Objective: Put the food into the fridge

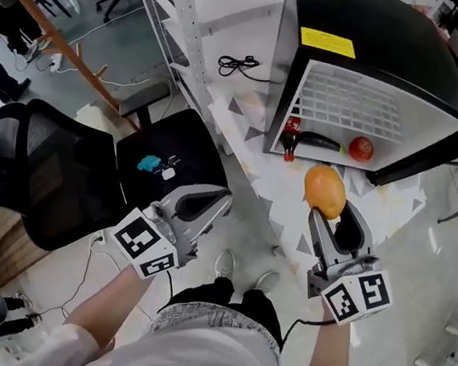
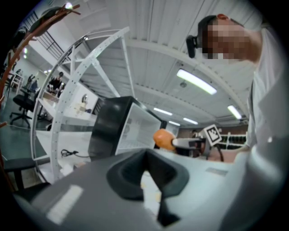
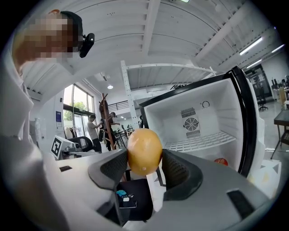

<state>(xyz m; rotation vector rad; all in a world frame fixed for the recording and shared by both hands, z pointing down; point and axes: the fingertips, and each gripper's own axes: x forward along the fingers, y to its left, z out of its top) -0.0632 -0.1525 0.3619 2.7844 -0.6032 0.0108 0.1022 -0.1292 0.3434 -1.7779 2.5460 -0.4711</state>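
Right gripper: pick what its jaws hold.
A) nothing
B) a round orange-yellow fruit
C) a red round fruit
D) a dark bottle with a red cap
B: the right gripper has its jaws pressed on both sides of a round orange-yellow fruit, while the red round fruit and the bottle already lie inside the open fridge.

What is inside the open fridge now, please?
A white wire shelf, a red-labelled dark bottle, a dark elongated item and a red round fruit. In the head view, its black top hides the upper interior.
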